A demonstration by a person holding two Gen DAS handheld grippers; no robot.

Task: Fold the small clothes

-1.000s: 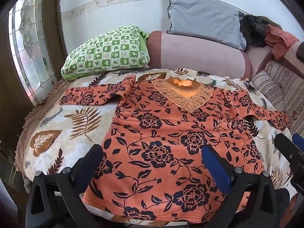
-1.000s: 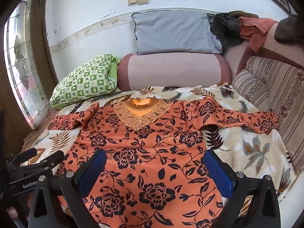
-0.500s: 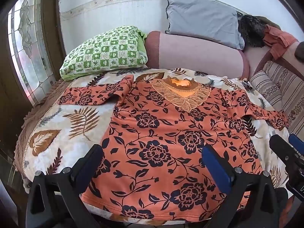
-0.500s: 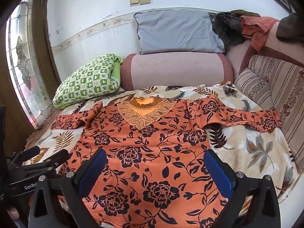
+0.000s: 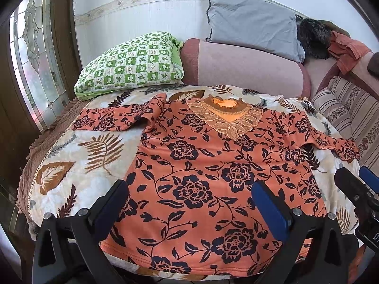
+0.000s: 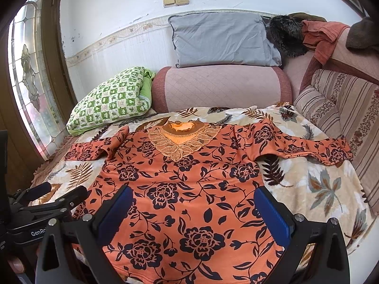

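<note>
Spreading flat: shirt laid across bed centre frame, sleeves out, for folding; left gripper and right gripper held above hem, jaws apart, nothing gripped.

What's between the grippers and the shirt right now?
Nothing visible. The shirt lies flat on the blanket, with the open left gripper and the open right gripper hovering over its hem end. No object lies on the fabric.

An orange top printed with dark navy roses and leaves, tan lace at its neckline. It lies on a cream blanket with brown leaf prints. Behind: a green-and-white checked pillow, a grey pillow, a pink bolster.
</note>
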